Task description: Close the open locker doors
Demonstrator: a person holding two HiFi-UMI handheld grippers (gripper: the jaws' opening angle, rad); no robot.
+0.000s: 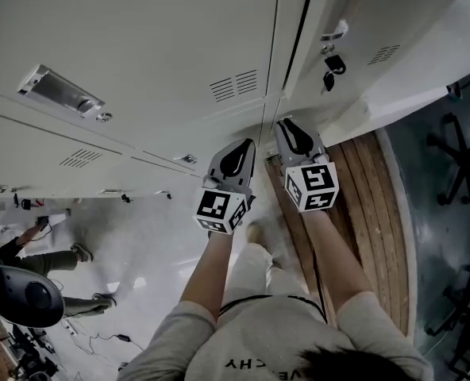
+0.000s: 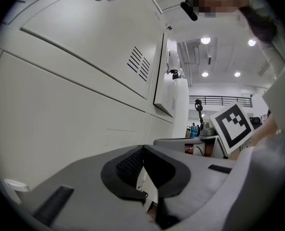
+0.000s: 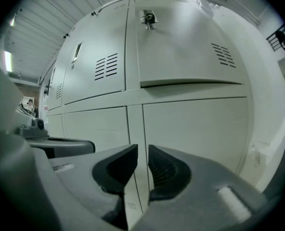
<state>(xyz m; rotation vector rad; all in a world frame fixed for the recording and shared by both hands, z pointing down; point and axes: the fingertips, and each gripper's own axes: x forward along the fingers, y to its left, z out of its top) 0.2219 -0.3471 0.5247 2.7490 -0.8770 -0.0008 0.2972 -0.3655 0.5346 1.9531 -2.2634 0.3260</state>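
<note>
With the locker door (image 3: 186, 47) ajar just above it, the right claw (image 3: 142, 149) is kept narrowly parted and empty, and the left claw (image 2: 143, 150), left of that door, is closed on nothing, presumably for pushing rather than gripping.

Locker fronts (image 1: 140, 70) wall off everything ahead. 1 ajar door (image 2: 164, 88) juts out. Floor (image 1: 156, 236) open left; wooden slats (image 1: 370, 197) right.

Cables (image 1: 112, 338) lie on the pale floor (image 1: 152, 264).
</note>
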